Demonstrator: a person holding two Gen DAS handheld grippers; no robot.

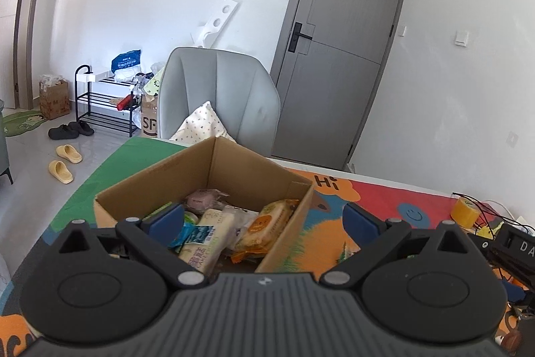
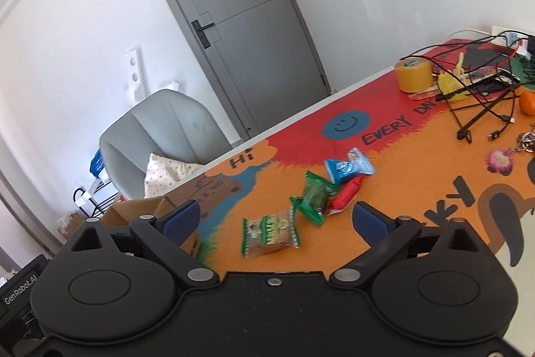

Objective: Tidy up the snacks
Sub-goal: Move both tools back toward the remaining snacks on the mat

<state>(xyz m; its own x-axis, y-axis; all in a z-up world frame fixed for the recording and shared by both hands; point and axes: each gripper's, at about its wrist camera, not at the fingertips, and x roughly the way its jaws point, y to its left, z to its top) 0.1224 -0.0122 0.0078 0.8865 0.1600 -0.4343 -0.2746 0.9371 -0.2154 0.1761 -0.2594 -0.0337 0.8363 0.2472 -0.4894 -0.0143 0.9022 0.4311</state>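
Both tongs gaping, empty | left tongs (image 1: 264, 218) over box (image 1: 160, 179) | right tongs (image 2: 276, 216) near packets (image 2: 269, 235)

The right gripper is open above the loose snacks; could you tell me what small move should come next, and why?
Probably lower the right gripper onto the nearest green-edged snack packet. It lies loose on the mat, nothing is between the fingers, and the cardboard box already holds other snacks.
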